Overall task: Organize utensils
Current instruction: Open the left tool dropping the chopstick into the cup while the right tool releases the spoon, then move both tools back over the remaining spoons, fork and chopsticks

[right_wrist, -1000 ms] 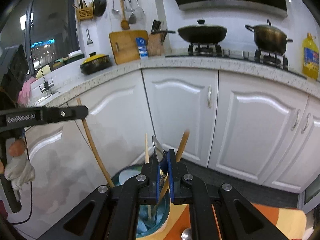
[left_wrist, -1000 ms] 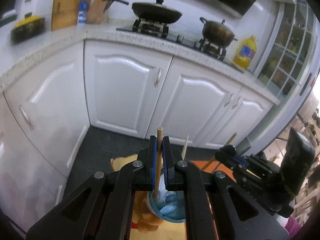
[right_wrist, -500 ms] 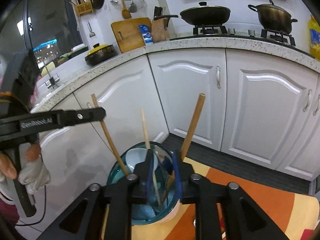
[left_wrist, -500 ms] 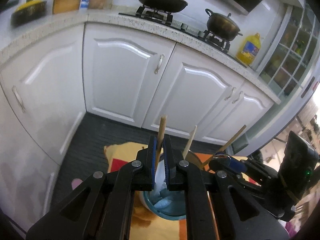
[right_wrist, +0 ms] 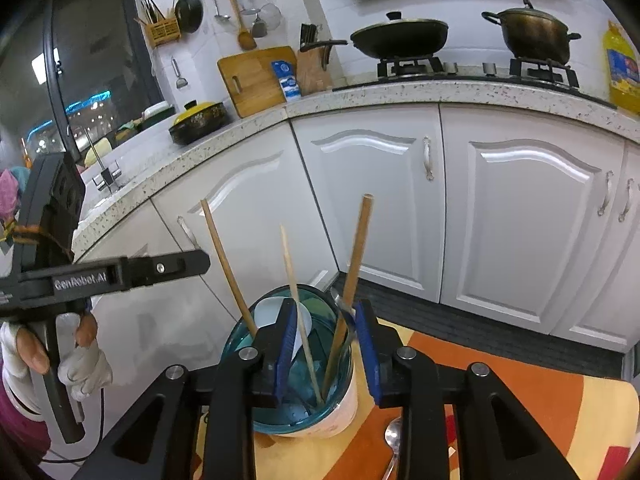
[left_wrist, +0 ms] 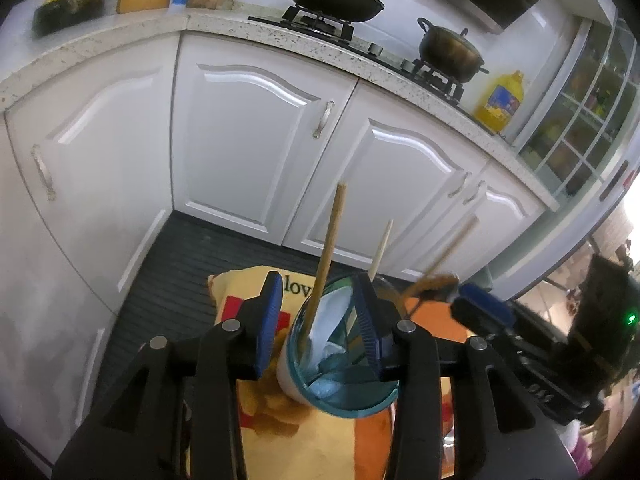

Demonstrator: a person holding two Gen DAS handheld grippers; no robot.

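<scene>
Both the left hand-held gripper [left_wrist: 318, 312] and the right hand-held gripper [right_wrist: 326, 344] are black with blue ribbed pads. The utensil cup [right_wrist: 340, 404] is cream-white outside with a teal-blue rim and lining. The wooden handles [right_wrist: 356, 248] are tan. The cloth [right_wrist: 500, 392] shows orange and yellow curved bands. At twelve o'clock stand white cabinet doors [right_wrist: 372, 200] under a speckled bench [right_wrist: 400, 92].
</scene>
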